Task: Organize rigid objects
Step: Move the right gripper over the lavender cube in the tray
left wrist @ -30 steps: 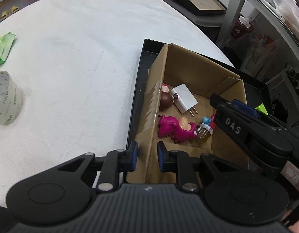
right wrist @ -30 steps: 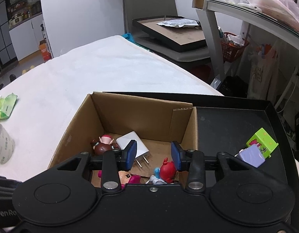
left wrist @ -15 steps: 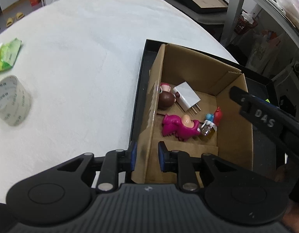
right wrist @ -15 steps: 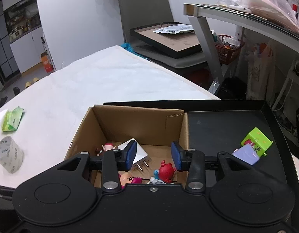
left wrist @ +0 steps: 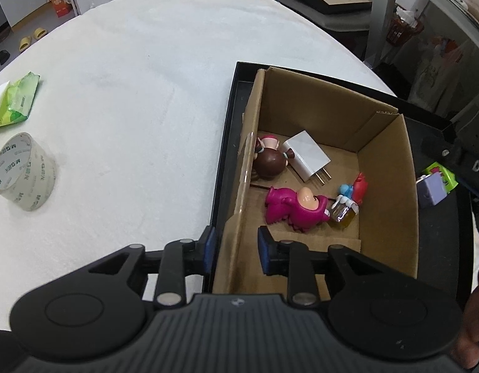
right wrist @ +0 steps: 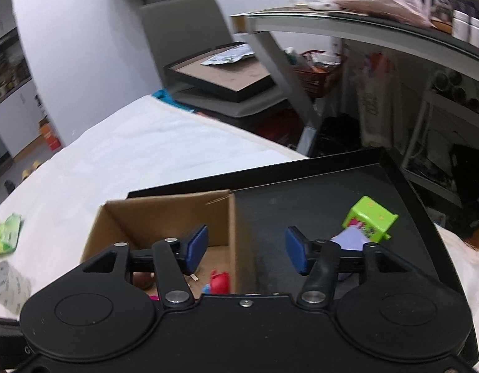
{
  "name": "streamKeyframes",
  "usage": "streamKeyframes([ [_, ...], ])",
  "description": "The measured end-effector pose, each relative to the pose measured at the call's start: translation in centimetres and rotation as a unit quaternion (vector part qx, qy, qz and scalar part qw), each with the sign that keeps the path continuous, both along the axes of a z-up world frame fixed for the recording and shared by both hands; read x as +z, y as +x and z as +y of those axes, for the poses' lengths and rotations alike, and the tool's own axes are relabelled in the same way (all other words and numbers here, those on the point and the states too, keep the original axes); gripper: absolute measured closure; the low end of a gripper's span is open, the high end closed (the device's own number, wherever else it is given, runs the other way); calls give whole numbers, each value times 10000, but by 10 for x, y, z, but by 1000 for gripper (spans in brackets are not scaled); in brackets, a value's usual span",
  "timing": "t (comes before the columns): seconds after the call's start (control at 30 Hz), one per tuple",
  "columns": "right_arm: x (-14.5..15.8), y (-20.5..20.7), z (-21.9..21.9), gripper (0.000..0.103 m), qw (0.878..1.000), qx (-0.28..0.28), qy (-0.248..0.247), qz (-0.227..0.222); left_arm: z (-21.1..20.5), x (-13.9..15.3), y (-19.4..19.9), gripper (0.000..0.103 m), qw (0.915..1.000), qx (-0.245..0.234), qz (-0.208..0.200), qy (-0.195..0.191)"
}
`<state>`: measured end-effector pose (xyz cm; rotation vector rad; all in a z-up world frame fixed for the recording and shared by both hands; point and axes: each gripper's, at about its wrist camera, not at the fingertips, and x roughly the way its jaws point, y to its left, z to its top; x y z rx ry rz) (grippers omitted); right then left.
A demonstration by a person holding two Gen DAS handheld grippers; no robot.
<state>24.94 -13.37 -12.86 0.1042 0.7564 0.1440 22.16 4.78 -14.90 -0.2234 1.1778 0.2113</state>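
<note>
White cloth table (left wrist: 140, 99); black tray (right wrist: 332, 199); cluttered shelving.

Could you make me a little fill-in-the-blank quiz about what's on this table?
1. The white charger lies inside the ____ box.
2. That box sits on a ____ tray.
3. The green cube lies ____ the box, on the tray.
4. The roll of tape rests on the ____ tablecloth.

Missing words: cardboard; black; outside; white

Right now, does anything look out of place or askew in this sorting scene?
Yes. The green cube and lilac block lie tumbled on the black tray, outside the cardboard box holding the other toys. The pink figurine lies on its side.
</note>
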Motion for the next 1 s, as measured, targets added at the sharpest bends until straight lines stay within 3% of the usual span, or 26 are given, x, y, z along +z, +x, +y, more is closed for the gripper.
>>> streamKeyframes([
  [0.13, -2, 5, -14, 38, 9995, -307, 107, -15, -5, -2, 7, 63, 9999, 25, 49, 146],
  [0.37, -17, 17, -41, 35, 9958, -867, 188, 237, -13, -3, 21, 56, 9992, 51, 94, 374],
  [0.7, -42, 32, -60, 22, 9885, -1396, 134, 575, -19, -15, 48, 55, 9986, 64, 267, 445],
  [1.0, -67, 56, -75, 21, 9797, -1648, 376, 1082, -16, -21, 65, 54, 9979, 21, 408, 501],
])
